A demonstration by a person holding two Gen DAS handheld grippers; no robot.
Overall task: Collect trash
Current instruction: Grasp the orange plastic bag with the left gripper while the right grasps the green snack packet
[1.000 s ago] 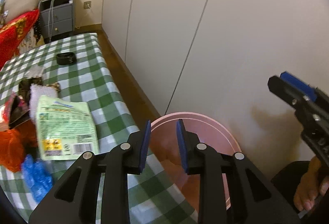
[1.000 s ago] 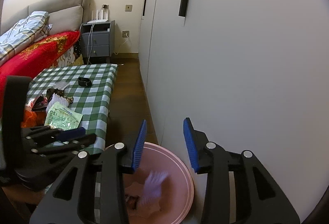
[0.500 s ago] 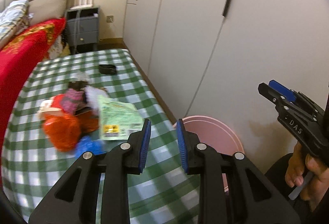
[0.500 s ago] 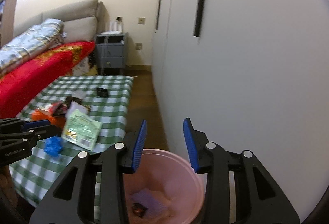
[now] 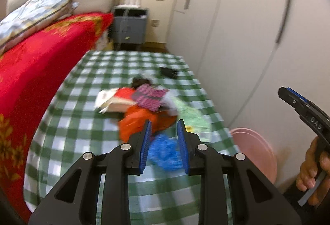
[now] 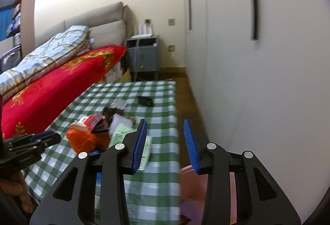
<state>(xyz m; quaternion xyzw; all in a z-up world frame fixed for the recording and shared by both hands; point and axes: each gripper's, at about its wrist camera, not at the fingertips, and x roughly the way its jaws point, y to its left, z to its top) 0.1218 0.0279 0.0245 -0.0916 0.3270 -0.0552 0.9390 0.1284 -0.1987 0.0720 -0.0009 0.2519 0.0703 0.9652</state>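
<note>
A pile of trash lies on the green checked table: an orange bag, a crumpled blue plastic piece, a pale green packet, a pink striped wrapper and a white box. My left gripper hovers open above the near side of the pile, the blue piece showing beyond its narrow gap, untouched. My right gripper is open and empty over the table's right edge, above the pink bucket. The orange bag and green packet lie to its left.
A small black object lies farther back on the table. A bed with a red blanket runs along the left side. White wardrobe doors close off the right. A grey nightstand stands beyond. The pink bucket sits on the floor.
Both views have swung left, away from the pink bucket and toward the table. The trash pile now sits ahead of my left gripper. Neither jaw gap has changed.
</note>
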